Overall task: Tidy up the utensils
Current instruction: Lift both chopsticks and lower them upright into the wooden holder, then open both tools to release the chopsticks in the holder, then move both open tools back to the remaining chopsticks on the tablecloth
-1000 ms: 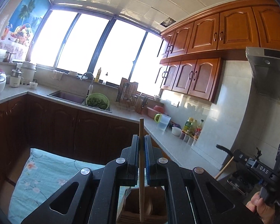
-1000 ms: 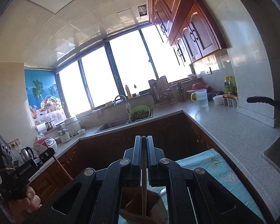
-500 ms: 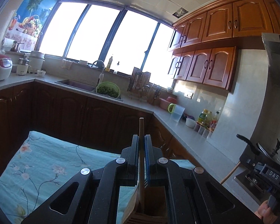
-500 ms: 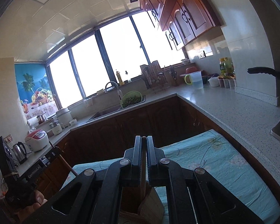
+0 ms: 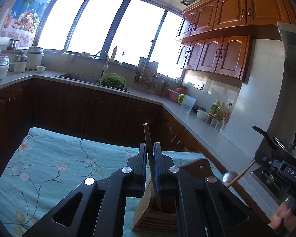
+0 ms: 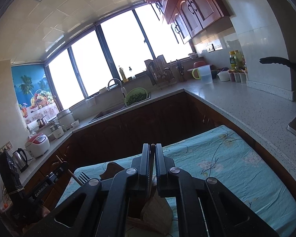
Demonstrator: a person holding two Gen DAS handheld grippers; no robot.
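Utensils go into a wooden holder (image 5: pixel 155 215) standing on a table draped in a floral cloth (image 5: pixel 49 169), as a person works two hand-held grippers in a sunlit kitchen. The left gripper (image 5: pixel 150 158) is clamped on the wooden handle of a fork (image 6: pixel 82 177), the handle nearly upright between the jaws and its lower end down inside the holder directly beneath. The right gripper (image 6: pixel 152 154) pinches the wooden handle of a spoon (image 5: pixel 229 176), also upright above the holder. Both grippers hang just over the holder, so the coming move looks like a release, each handle dropping along its own length; neither hand is clearly nearer.
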